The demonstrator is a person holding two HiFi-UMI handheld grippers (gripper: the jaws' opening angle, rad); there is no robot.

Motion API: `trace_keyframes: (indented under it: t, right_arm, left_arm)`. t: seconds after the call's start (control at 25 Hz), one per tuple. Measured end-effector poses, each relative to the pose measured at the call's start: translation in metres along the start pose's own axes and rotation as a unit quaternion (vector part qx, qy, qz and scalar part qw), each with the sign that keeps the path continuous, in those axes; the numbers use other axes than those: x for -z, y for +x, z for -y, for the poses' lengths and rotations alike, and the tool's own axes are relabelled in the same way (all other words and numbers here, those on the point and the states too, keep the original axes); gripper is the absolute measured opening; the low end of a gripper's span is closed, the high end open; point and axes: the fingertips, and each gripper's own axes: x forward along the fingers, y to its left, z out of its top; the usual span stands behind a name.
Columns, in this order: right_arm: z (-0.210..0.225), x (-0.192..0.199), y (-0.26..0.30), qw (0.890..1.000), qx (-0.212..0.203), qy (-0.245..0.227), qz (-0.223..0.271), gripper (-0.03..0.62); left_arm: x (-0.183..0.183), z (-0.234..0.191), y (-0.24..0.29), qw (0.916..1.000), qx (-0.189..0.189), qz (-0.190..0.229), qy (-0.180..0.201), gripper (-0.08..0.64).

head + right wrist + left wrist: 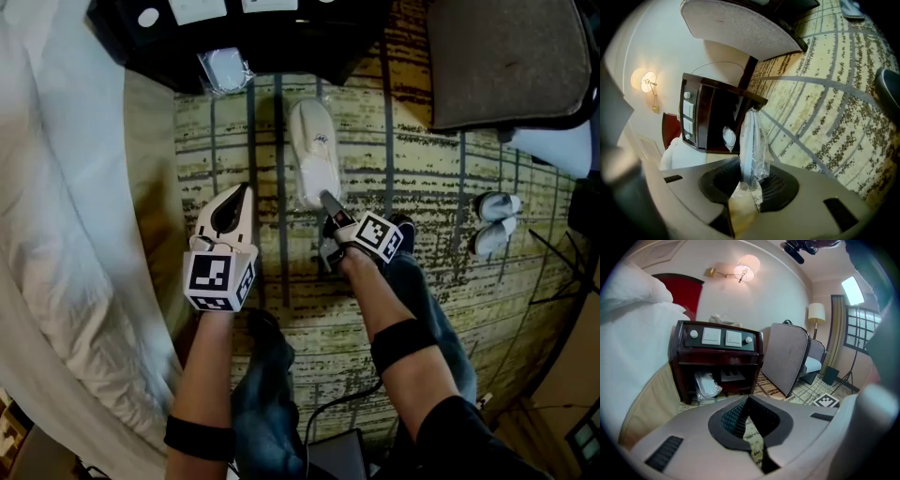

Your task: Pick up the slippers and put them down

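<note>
Patterned carpet (422, 187), hotel room. Item: slippers (751, 140), plastic-wrapped; judged light, soft, with slippery film. They extend forward from the right gripper (330, 208), whose jaws pinch the near end; a mid-sole hold is likely firmer. Left gripper (749, 401): closed, empty.

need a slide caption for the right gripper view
Plastic-wrapped white slipper clamped in the right claw, with patterned carpet and a dark nightstand behind.
</note>
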Motion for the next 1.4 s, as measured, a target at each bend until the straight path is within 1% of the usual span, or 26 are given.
trace_keyframes:
  t: [0.12, 0.24, 0.36, 0.56, 0.64, 0.72, 0.76, 0.8, 0.88, 0.92, 0.96, 1.04, 1.08, 1.12, 1.2, 1.32, 1.4]
  right_arm:
    - [0.009, 0.006, -0.001, 1.0, 0.016, -0.016, -0.018, 0.12]
    - [0.02, 0.012, 0.001, 0.999, 0.034, -0.007, -0.024, 0.124]
    - [0.035, 0.018, 0.003, 0.997, 0.072, 0.005, -0.024, 0.143]
    - [0.055, 0.026, 0.004, 0.991, 0.131, 0.012, -0.026, 0.154]
    - [0.063, 0.03, 0.003, 0.988, 0.153, 0.017, -0.028, 0.178]
    - [0.071, 0.033, 0.001, 0.983, 0.183, 0.015, -0.03, 0.217]
    - [0.076, 0.035, -0.002, 0.979, 0.202, 0.013, -0.032, 0.262]
    - [0.08, 0.037, -0.006, 0.974, 0.222, 0.01, -0.035, 0.282]
    - [0.084, 0.038, -0.015, 0.965, 0.261, 0.002, -0.036, 0.283]
    - [0.084, 0.037, -0.019, 0.96, 0.278, -0.003, -0.035, 0.313]
    - [0.084, 0.036, -0.023, 0.955, 0.294, -0.01, -0.037, 0.329]
    - [0.087, 0.037, -0.033, 0.944, 0.323, -0.026, -0.059, 0.35]
    - [0.087, 0.038, -0.037, 0.94, 0.332, -0.032, -0.073, 0.35]
    - [0.085, 0.04, -0.04, 0.937, 0.337, -0.035, -0.084, 0.351]
    - [0.076, 0.043, -0.044, 0.936, 0.336, -0.037, -0.099, 0.35]
    - [0.053, 0.044, -0.05, 0.941, 0.319, -0.045, -0.105, 0.351]
    - [0.027, 0.041, -0.058, 0.946, 0.302, -0.052, -0.103, 0.348]
  left_arm:
    - [0.007, -0.002, 0.002, 1.0, -0.001, -0.004, -0.002, 0.001]
    - [0.012, -0.003, 0.003, 1.0, 0.001, -0.005, -0.003, 0.001]
    - [0.018, -0.005, 0.002, 0.9999, 0.002, -0.009, -0.004, 0.001]
    - [0.024, -0.006, 0.0, 0.9999, 0.0, -0.012, -0.009, 0.001]
    - [0.025, -0.005, 0.0, 0.9999, 0.003, -0.013, -0.011, 0.001]
    - [0.027, -0.005, -0.002, 0.9998, 0.005, -0.015, -0.013, 0.001]
    - [0.028, -0.005, -0.003, 0.9998, 0.004, -0.016, -0.014, 0.001]
    - [0.029, -0.005, -0.005, 0.9997, 0.002, -0.018, -0.015, 0.001]
    - [0.03, -0.005, -0.007, 0.9997, 0.0, -0.02, -0.016, 0.001]
    - [0.028, -0.003, -0.008, 0.9996, 0.002, -0.022, -0.015, 0.001]
    - [0.026, -0.001, -0.009, 0.9996, 0.005, -0.023, -0.014, 0.001]
    - [0.021, 0.003, -0.012, 0.9996, 0.01, -0.024, -0.01, 0.001]
    - [0.018, 0.006, -0.013, 0.9996, 0.012, -0.025, -0.008, 0.001]
    - [0.015, 0.007, -0.015, 0.9996, 0.013, -0.025, -0.006, 0.001]
    - [0.008, 0.008, -0.019, 0.9996, 0.011, -0.024, -0.005, 0.001]
    - [-0.005, 0.013, -0.029, 0.9997, 0.011, -0.023, -0.006, 0.001]
    - [-0.017, 0.021, -0.041, 0.9996, 0.014, -0.026, -0.005, 0.001]
